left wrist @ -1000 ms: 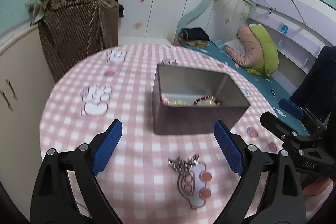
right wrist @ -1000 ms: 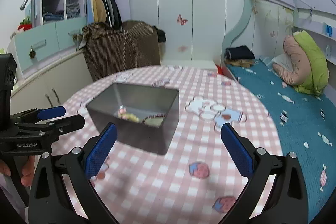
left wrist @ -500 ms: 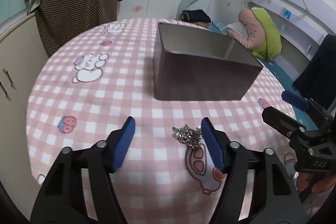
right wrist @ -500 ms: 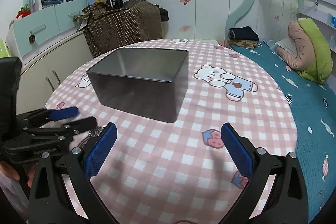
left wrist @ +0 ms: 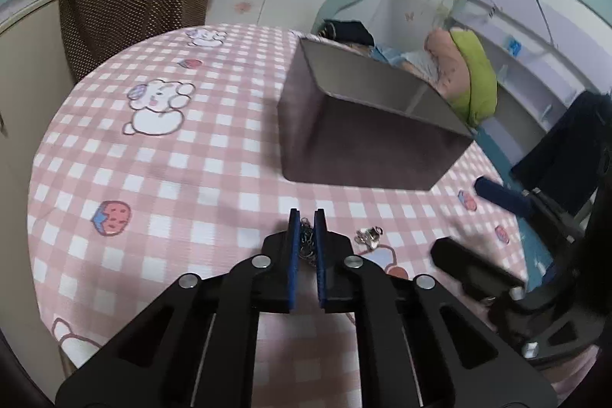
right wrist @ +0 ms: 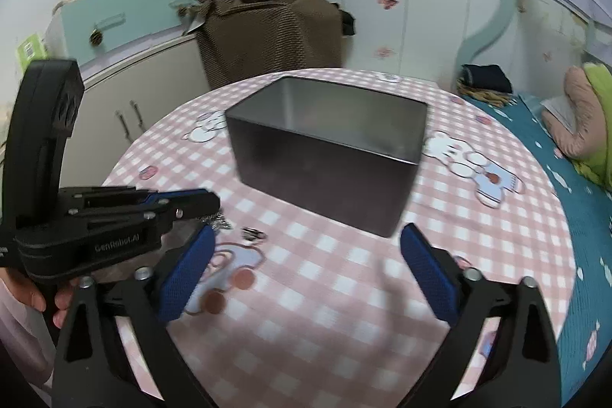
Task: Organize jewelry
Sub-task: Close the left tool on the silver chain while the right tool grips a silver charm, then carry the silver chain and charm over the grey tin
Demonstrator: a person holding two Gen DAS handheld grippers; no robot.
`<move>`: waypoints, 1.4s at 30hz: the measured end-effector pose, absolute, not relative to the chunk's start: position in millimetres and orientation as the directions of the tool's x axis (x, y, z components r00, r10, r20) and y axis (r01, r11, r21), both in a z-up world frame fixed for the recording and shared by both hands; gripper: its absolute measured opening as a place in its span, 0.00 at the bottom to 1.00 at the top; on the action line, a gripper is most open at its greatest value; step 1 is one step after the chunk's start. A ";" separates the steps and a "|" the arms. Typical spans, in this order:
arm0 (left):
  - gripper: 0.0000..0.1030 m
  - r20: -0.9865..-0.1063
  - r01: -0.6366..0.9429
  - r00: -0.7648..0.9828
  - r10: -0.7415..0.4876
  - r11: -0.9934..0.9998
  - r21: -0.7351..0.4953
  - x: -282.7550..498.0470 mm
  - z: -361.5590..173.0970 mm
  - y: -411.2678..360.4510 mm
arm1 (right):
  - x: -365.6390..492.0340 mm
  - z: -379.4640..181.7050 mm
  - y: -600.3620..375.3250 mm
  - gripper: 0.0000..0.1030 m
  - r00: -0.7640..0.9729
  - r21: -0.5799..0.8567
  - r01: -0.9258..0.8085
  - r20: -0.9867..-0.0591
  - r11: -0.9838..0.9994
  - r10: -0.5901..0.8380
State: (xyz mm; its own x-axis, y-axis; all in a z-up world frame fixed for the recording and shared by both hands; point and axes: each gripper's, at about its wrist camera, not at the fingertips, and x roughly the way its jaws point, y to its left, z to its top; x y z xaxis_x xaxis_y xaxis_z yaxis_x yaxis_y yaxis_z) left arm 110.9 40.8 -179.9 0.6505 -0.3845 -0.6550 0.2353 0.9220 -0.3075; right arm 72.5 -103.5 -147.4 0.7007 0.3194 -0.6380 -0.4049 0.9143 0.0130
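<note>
While the left gripper (left wrist: 307, 217) pinches a silver chain (left wrist: 306, 239) on the checked table (left wrist: 172, 178) just before the tin (left wrist: 363, 125), the right gripper (right wrist: 306, 251) is closing on nothing nearby. A small trinket (left wrist: 368, 236) lies beside the chain.

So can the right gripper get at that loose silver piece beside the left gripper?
Probably yes: the silver piece lies bare on the tablecloth, just ahead of the right gripper, whose empty jaws are closing. The left gripper crowds it.
</note>
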 end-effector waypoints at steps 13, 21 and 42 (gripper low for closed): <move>0.05 -0.606 0.207 0.684 -0.406 0.904 -0.373 107.0 -173.6 69.8 | 86.6 -168.6 -65.4 0.18 0.594 0.004 -0.492 -0.729 0.871 0.339; 0.05 -0.601 0.202 0.696 -0.392 0.911 -0.360 104.2 -171.5 67.3 | 82.1 -169.4 -70.6 0.15 0.604 0.013 -0.482 -0.720 0.876 0.343; 0.05 -0.549 0.271 0.753 -0.364 0.931 -0.245 106.0 -123.1 28.3 | 80.6 -131.8 -118.2 0.15 0.722 0.010 -0.374 -0.624 0.927 0.298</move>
